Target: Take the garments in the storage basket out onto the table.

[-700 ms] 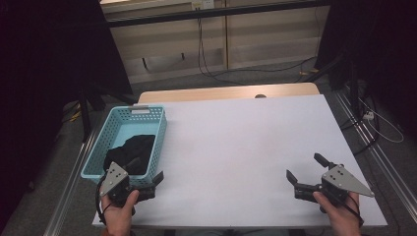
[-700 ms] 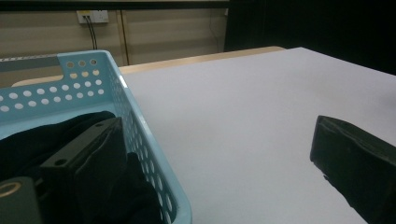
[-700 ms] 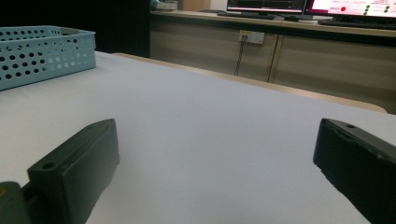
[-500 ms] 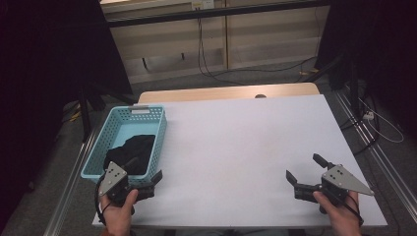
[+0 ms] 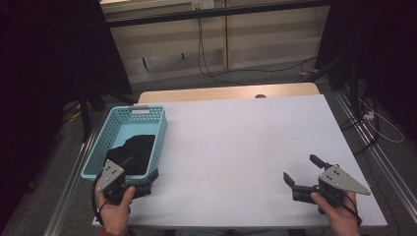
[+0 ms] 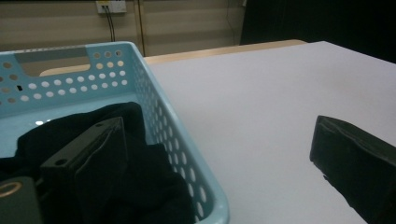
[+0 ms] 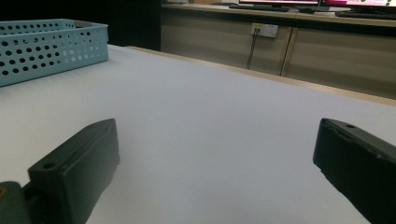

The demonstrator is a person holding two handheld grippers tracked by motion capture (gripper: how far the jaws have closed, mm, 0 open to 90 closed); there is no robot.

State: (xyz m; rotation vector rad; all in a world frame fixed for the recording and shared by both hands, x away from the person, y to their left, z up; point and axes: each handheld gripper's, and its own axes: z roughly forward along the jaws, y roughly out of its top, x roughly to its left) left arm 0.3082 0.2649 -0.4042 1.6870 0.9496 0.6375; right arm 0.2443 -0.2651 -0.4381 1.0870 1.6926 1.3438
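My left gripper [image 5: 140,178] hangs with jaws spread wide across the near right wall of the blue basket [image 5: 115,127], one jaw over the black cloth [image 5: 132,153] lying inside. My right gripper [image 5: 303,173] rests wide open, holding nothing, at the near right of the white table [image 5: 236,137], well apart from the basket

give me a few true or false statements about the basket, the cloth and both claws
1. The black cloth lies inside the blue basket. True.
2. The left claw is shut on the cloth. False: its jaws stand apart, one over the cloth inside the basket and one outside the basket wall.
3. The right claw is open over the bare white table. True.
4. The basket stands at the table's right edge. False: it stands at the left edge.
5. The right claw holds a second cloth. False: nothing is between its jaws.
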